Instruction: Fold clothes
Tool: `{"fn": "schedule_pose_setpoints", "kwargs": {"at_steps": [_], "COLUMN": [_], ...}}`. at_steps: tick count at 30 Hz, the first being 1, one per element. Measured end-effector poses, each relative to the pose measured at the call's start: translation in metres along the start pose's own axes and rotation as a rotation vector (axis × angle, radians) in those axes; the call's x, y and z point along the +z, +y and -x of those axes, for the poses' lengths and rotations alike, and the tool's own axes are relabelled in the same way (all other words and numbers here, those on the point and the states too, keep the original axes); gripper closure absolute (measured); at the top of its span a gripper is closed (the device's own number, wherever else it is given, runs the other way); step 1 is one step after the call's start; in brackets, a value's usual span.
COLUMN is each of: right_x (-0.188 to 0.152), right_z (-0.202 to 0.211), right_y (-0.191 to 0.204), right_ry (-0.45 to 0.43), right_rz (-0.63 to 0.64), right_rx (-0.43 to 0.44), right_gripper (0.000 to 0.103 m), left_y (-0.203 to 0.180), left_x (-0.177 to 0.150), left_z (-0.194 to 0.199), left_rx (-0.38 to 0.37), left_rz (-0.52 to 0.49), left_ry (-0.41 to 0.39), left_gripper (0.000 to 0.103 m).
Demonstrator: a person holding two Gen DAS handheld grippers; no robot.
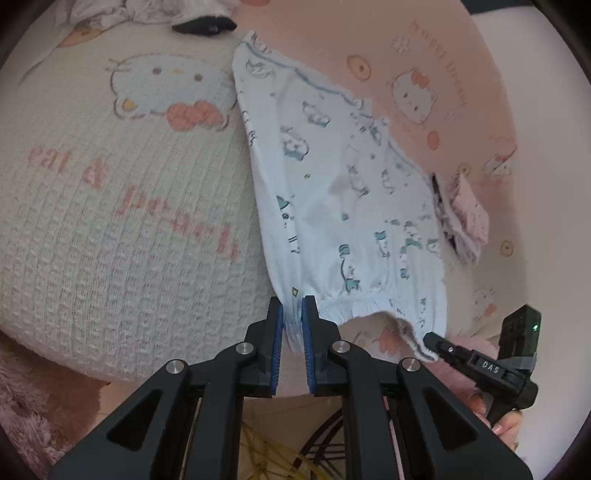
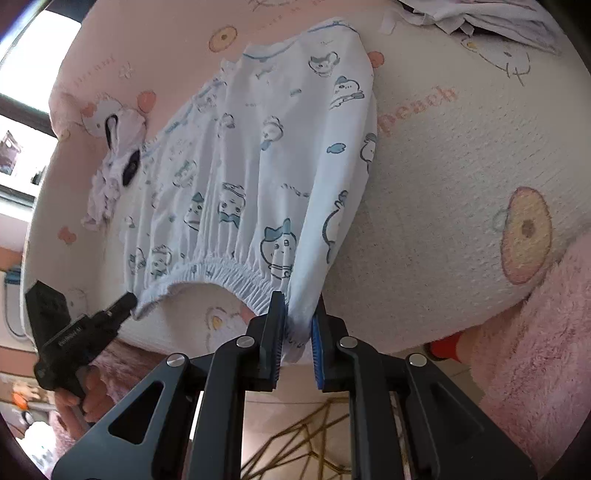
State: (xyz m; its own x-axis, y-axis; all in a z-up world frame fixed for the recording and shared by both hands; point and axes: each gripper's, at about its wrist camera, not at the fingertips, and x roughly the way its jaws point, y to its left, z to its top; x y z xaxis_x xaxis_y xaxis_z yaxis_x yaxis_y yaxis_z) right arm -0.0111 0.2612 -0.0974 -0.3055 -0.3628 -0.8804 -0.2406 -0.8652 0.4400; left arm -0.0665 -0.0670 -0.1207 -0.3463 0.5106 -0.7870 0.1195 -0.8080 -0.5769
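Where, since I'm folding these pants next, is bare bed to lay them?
The cream waffle blanket beside the printed pants is bare down to the fluffy pink throw. Crowded: a small crumpled garment on the pink side, a clothes pile at the far end.

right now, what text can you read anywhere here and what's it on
"eat &": pink letters on the cream blanket
"peach": same blanket, the line below
"DAS": on the body of the right hand-held gripper
Label on the left hand-held gripper: too blurred to read
Pink script on the pink sheet: too blurred to read
Shorts: cartoon prints, no readable words
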Motion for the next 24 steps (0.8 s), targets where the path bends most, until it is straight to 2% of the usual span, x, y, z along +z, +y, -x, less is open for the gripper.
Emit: {"fn": "schedule_pose_setpoints", "kwargs": {"at_steps": [3,7,9,10,12,14,16,19,23,24], "right_x": [-0.004,0.000,0.002,0.003,0.003,0.007,0.016,0.046,0.099,0.115], "right_z": [-0.001,0.007,0.002,-0.006,-0.012,0.002,0.024,0.050,0.046,0.039], "right_y": [0.000,0.006,0.006,0.005,0.001,0.002,0.008,0.026,0.069,0.081], "right_ry": [0.013,-0.015,0.001,0.033,0.048,-0.010,-0.092,-0.163,-0.172,-0.175], "right_rz": [0.004,0.026,0.034,0.031,-0.009,-0.031,-0.020,0.047,0.224,0.269], "right_rx": [-0.015,-0.030,-0.061,-0.075,-0.083,-0.081,-0.100,-0.099,-0.117,-0.137], "right_gripper": [0.091,0.089,0.078,0.065,0.065,0.065,0.065,0.065,0.063,0.063], "left_y": [0.001,0.002,0.003,0.003,0.000,-0.006,-0.018,-0.037,-0.039,-0.036], "left_x": [-0.002,-0.001,-0.001,-0.001,0.003,0.012,0.033,0.077,0.145,0.162], "left_z": [0.001,0.004,0.006,0.006,0.009,0.014,0.018,0.019,0.012,0.006], "left_rx": [0.029,0.068,0.087,0.097,0.126,0.120,0.117,0.203,0.297,0.321], "left_rz": [-0.007,-0.017,-0.021,-0.024,-0.031,-0.043,-0.086,-0.176,-0.215,-0.210], "left_ry": [0.006,0.008,0.009,0.010,0.002,-0.003,0.020,0.011,-0.052,-0.072], "left_gripper": [0.093,0.096,0.096,0.096,0.095,0.095,0.094,0.092,0.067,0.067]}}
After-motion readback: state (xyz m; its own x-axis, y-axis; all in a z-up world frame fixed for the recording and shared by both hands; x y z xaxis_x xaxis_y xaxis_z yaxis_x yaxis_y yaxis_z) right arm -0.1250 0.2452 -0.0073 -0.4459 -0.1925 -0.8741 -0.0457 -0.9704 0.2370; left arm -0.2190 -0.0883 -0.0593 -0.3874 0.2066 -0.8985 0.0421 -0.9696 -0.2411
